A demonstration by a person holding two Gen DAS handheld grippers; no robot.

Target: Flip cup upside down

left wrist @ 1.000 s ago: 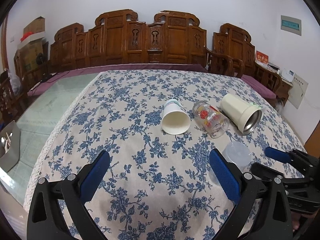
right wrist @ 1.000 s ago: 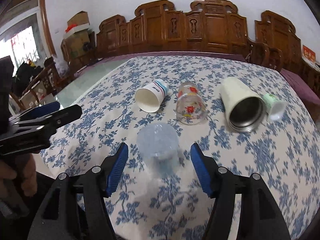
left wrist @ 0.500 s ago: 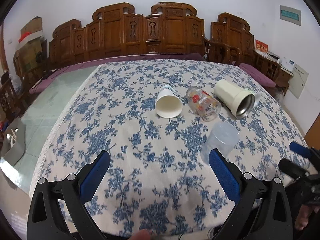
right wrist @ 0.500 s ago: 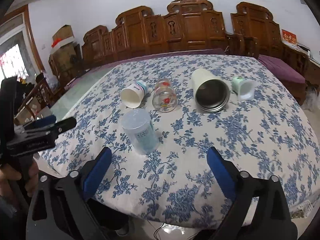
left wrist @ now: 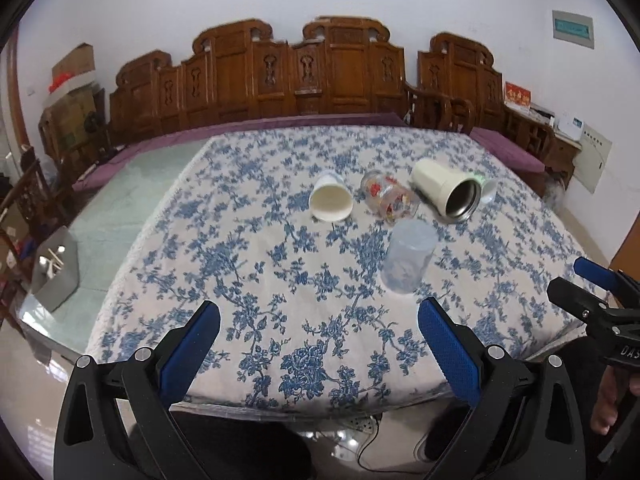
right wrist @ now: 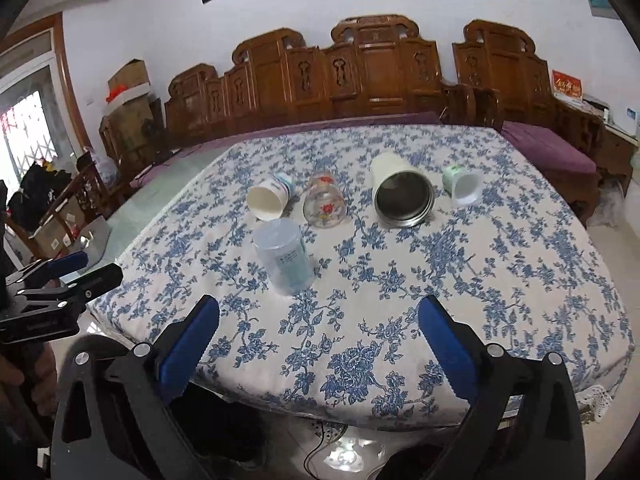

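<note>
Clear plastic cup [left wrist: 408, 256] [right wrist: 285, 255] stands closed end up, mouth down on the bench [left wrist: 248, 248] [right wrist: 500, 264], nearer the front edge than the other cups, free of both tools. Right tool [right wrist: 318, 340] sits back at the front edge, blue pads spread wide, released, nothing between them; cup is ahead of it and a bit left of its centreline, well apart. Left tool [left wrist: 320, 344] also released, pads wide apart, hovering at the front edge; cup lies ahead and to the right, beyond its right pad. Behind the cup, a row lying on their sides across mid-bench: white paper cup [left wrist: 331, 203] [right wrist: 268, 200], printed glass [left wrist: 389, 199] [right wrist: 324, 205], cream steel-lined tumbler [left wrist: 448, 191] [right wrist: 402, 194], small green-white cup [right wrist: 462, 185] at the right end. Blue floral cloth covers the bench.
</note>
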